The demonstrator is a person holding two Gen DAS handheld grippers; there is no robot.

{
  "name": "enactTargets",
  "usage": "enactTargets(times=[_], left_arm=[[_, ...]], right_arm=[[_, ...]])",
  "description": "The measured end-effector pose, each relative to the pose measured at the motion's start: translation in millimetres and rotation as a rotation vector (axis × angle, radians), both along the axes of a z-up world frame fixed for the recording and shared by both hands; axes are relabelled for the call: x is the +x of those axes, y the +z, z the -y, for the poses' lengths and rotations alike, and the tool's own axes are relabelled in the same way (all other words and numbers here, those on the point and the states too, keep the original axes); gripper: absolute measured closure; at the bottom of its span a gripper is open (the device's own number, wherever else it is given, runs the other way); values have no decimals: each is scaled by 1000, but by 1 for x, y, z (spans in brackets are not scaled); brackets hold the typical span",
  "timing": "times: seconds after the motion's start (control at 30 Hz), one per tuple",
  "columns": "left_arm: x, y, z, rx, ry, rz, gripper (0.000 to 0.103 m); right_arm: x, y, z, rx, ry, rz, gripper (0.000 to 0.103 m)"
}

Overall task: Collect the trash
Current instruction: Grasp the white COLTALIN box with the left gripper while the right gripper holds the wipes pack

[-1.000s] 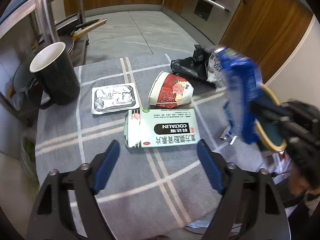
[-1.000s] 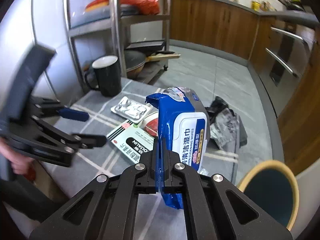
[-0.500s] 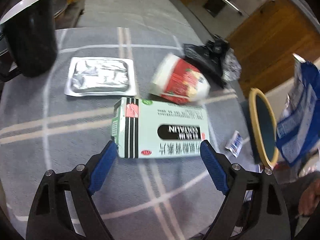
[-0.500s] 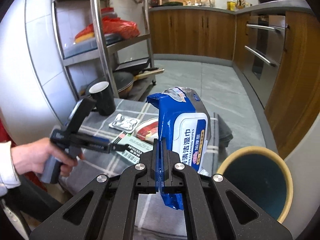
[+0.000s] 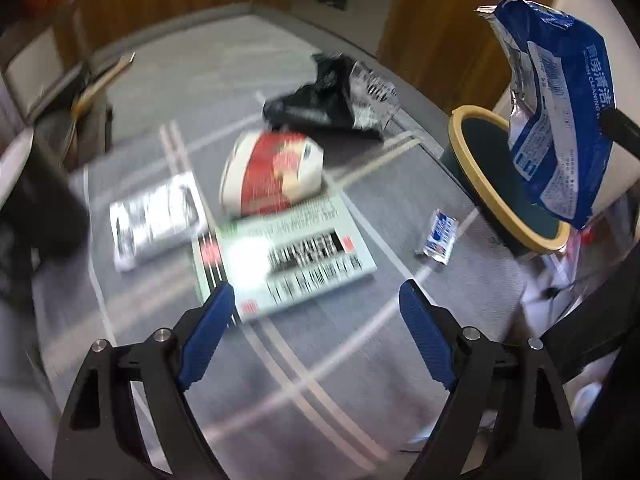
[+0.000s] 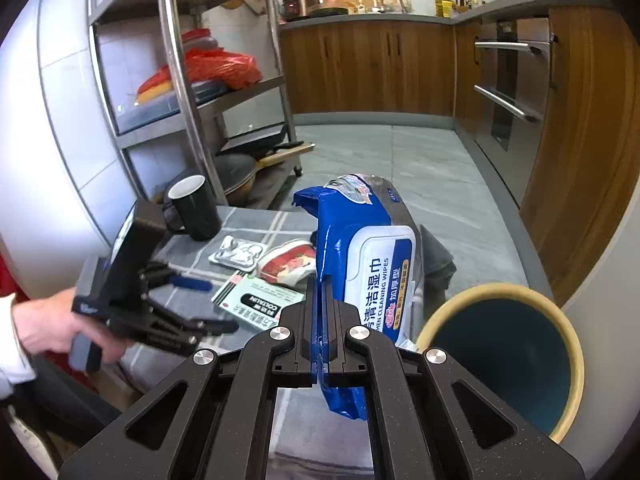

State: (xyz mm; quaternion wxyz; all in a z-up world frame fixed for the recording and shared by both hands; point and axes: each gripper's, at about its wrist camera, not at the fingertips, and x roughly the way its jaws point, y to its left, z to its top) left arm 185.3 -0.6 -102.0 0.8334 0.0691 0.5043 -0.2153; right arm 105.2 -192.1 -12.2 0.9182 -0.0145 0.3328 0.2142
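- Right now my right gripper (image 6: 319,312) is clamped on the blue wipes pack (image 6: 362,256), which hangs in the air just beside the yellow-rimmed bin (image 6: 504,356), at the rim on the bench side
- From the left wrist view the same pack (image 5: 560,112) sits above the bin's (image 5: 476,176) far rim
- My left gripper (image 5: 316,308) has its blue fingers (image 5: 208,332) spread wide with nothing between them, poised over the near edge of the green-and-white medicine box (image 5: 288,256)
- That box lies flat on the grey checked bench (image 5: 280,380), well to the left of the bin
- Behind the box, touching it, is a crushed red-and-white paper cup (image 5: 272,176); a foil tray (image 5: 156,220) lies left of the box
- A black bag (image 5: 320,96) is farther back, and a small blue sachet (image 5: 440,236) lies between box and bin
- A dark mug (image 6: 194,208) stands far from the bin, at the bench's left corner
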Motion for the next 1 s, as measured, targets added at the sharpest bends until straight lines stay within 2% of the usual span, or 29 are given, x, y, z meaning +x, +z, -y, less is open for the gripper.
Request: enactTargets(times=[0.07,0.2,0.4,0.57,0.8,0.93,1.0], left_arm=[[14,-3,0,16,-56,10,15],[35,-19,5,42,-205,-19,14],[67,-37,6,17,-305,-91,14],[79,-47,9,6,-328,-114,12],[59,-47,16,40,-409,-134,11],[50,-50,21,138,-425,-88,11],[58,-46,20,135,-384,-43,11]], right_arm=[[0,0,6,7,-14,-3,101],[2,-1,21,33,-54,-17,101],[4,-6,34,41,-91,-34,101],[7,-7,34,43,-99,-42,101],[7,-7,29,52,-83,-41,101],[7,-7,29,56,-83,-44,101],[6,-7,29,58,-85,-45,101]])
